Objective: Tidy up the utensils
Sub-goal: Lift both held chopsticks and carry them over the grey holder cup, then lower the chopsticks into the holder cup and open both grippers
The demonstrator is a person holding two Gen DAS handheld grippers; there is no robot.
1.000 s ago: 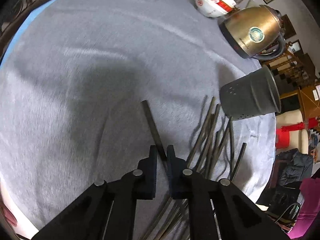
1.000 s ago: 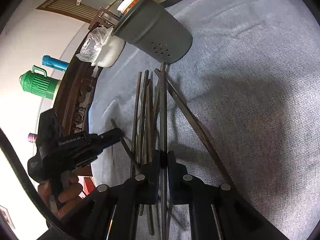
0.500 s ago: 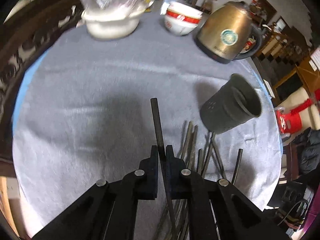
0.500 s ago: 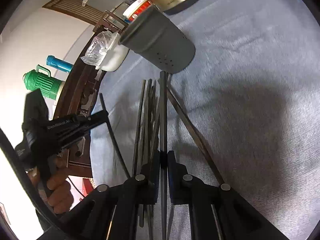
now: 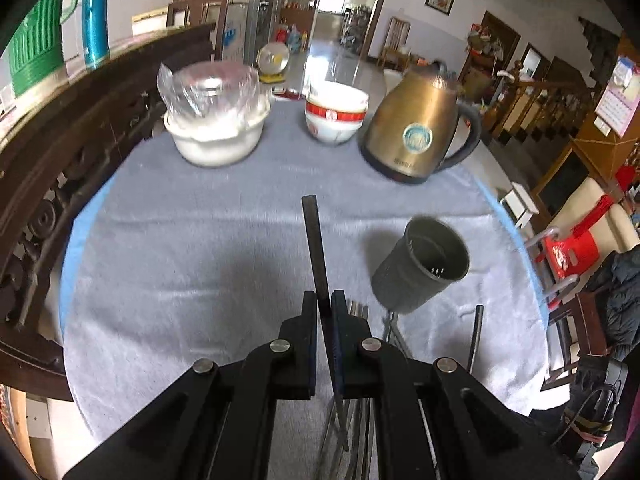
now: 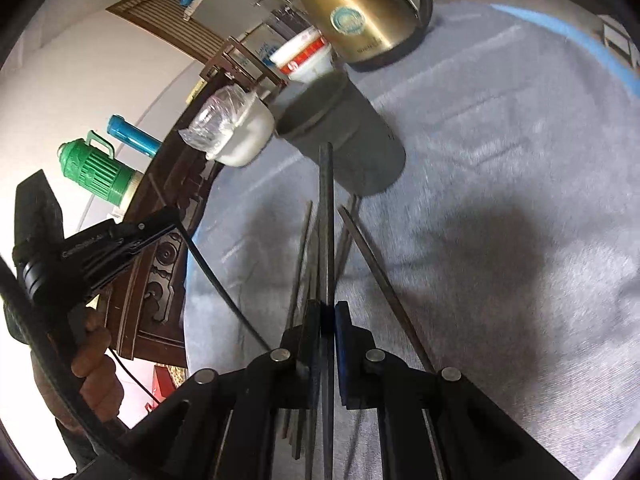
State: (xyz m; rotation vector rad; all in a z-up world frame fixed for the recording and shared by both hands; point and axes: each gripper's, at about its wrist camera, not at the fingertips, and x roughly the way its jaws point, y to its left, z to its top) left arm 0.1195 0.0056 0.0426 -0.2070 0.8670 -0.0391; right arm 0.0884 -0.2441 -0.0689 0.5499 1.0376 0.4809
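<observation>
1. Left wrist view: on the grey-clothed tabletop (image 5: 180,264) stand a plastic-covered white bowl (image 5: 216,136), a red-banded bowl (image 5: 336,116) and a brass kettle (image 5: 416,132) at the far edge. The grey utensil holder (image 5: 420,266) stands nearer, right of the left gripper (image 5: 323,304), with loose chopsticks (image 5: 476,332) below it.
2. The left jaws are closed on one dark chopstick (image 5: 314,240), which points forward, left of the holder.
3. Right wrist view: the holder (image 6: 344,136) lies straight ahead, with loose chopsticks (image 6: 372,264) scattered between.
4. The right gripper (image 6: 328,312) pinches a chopstick (image 6: 326,216) whose tip overlaps the holder's wall.

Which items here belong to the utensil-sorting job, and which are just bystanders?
Job: left gripper and right gripper, each shut on a chopstick; loose chopsticks; grey holder.

Bystanders: kettle; red-banded bowls; covered bowl; green flask.
</observation>
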